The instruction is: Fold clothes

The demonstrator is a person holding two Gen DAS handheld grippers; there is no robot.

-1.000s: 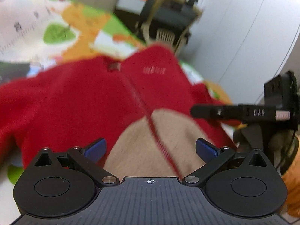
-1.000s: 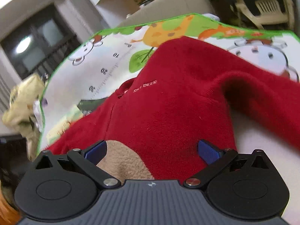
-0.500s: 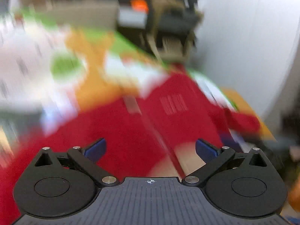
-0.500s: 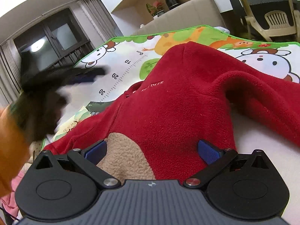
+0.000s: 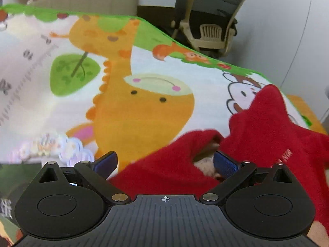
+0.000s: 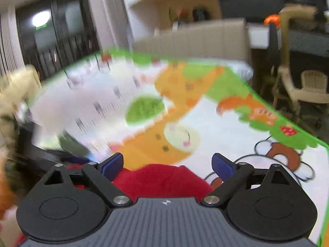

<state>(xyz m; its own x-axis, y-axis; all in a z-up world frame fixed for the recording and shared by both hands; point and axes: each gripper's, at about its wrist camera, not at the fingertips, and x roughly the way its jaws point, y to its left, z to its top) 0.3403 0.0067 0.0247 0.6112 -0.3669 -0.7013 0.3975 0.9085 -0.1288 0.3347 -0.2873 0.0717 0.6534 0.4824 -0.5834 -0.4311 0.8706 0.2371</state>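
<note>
Cartoon mat (image 5: pixel 156 107) carries a red fleece (image 5: pixel 267 135), unfolded. Left hand-held gripper (image 5: pixel 165 162) spread over it; right hand-held gripper (image 6: pixel 167 163) closing on a fleece edge, probably to fold.

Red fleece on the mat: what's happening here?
A person with a handheld gripper in each hand is folding a red fleece on a cartoon play mat. The left gripper is open, with a bunched part of the fleece showing its beige lining between its fingers. The right gripper is closing, red fabric low between its fingers, pads not pressing it. The fold isn't finished; the fleece lies rumpled.
</note>
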